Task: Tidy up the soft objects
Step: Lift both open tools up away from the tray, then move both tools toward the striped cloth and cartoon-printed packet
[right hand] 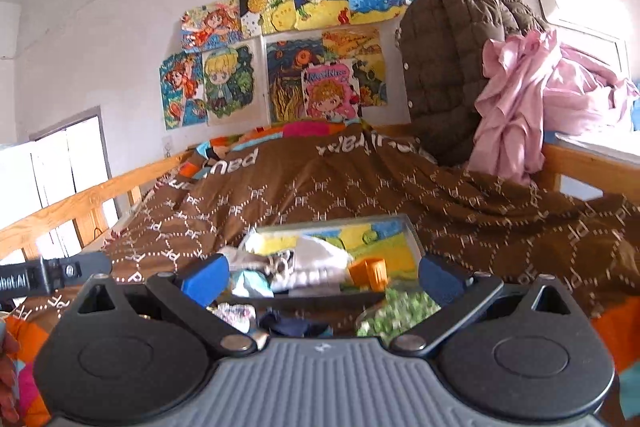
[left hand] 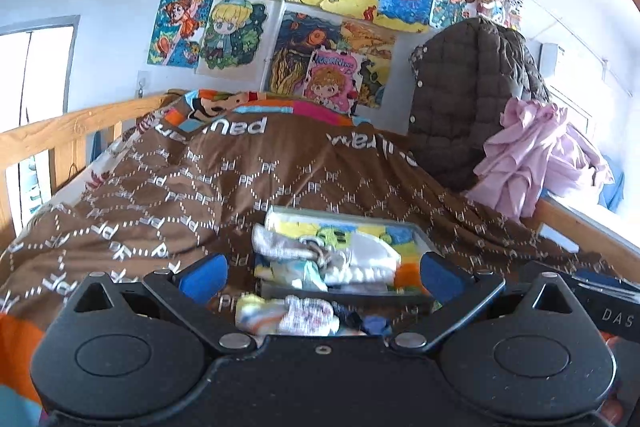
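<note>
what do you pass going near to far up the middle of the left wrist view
loose socks → tray holding more socks → brown quilt → bright pillow → drawings on the wall

Brown quilt (left hand: 224, 187) with white "PF" lattice print covers the bed, spreading ahead of the tool. Wooden bed rail (left hand: 60, 131) far left of the tool. Colourful cartoon drawings (left hand: 304, 23) taped on the white wall straight ahead. Brown quilted jacket (left hand: 468, 99) hangs ahead right; crumpled pink cloth (left hand: 532, 155) just beside it, further right. Air conditioner (right hand: 576, 3) high right.
</note>
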`<action>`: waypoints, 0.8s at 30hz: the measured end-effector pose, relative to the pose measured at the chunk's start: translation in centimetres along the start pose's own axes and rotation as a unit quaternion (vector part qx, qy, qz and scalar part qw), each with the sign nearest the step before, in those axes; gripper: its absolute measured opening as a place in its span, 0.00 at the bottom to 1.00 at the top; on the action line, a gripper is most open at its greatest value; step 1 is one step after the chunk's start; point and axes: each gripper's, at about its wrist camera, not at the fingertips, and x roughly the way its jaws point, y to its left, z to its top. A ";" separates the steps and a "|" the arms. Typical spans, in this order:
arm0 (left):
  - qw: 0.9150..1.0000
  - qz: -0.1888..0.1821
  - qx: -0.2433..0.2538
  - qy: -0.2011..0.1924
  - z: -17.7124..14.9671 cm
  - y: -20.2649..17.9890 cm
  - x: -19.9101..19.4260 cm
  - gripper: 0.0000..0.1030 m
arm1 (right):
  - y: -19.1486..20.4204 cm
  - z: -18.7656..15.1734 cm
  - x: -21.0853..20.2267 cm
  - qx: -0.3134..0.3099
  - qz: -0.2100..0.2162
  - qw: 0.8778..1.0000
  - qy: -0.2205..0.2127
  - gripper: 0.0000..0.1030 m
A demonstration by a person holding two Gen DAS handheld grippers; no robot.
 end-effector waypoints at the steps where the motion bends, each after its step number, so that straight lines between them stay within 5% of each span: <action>1: 1.000 -0.001 0.004 0.003 -0.5 0.2 -0.2 0.99 | 0.0 -0.2 -0.3 0.005 0.001 1.000 0.003 1.00; 11: 0.999 0.014 0.018 0.029 -4.4 2.2 -2.4 0.99 | 0.1 -1.8 -1.4 0.014 -0.006 0.999 0.040 1.00; 24: 0.997 0.035 0.042 0.059 -5.4 1.9 -3.3 0.99 | 0.9 -3.4 -0.2 0.002 -0.020 0.992 0.124 1.00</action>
